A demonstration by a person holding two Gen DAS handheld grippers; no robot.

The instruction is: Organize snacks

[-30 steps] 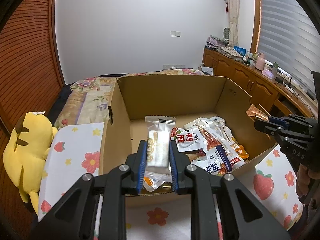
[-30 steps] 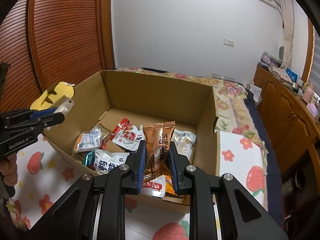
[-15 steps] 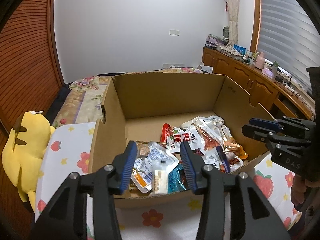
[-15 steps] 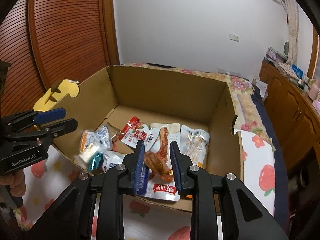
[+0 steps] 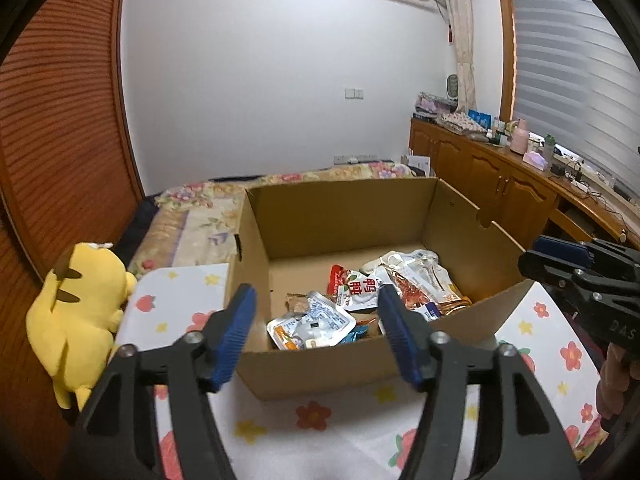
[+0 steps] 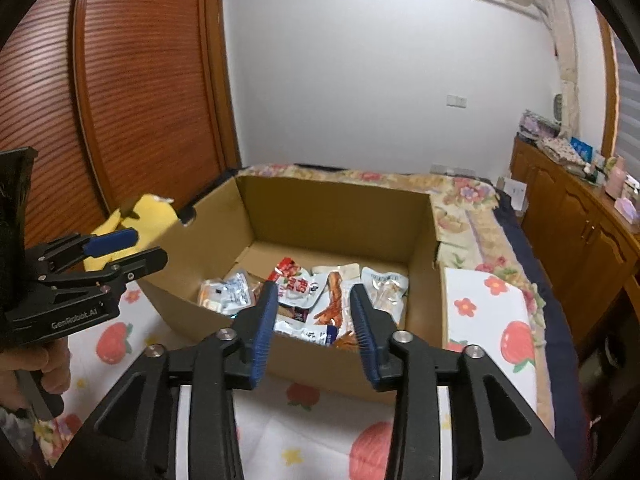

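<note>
**Soft indoor light, heavy fisheye warp**

Both views were evenly, rather dimly lit, with the white wall (image 5: 260, 92) brightest. Shadows stayed faint. Fisheye bending curved the wooden doors (image 6: 132, 80), black vignette filled the corners, and detail looked slightly soft throughout.

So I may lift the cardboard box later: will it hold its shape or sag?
The box looks like stiff corrugated board, so probably keeps shape. Only thin snack packets lie inside, so likely light. Open top may flex slightly.
</note>
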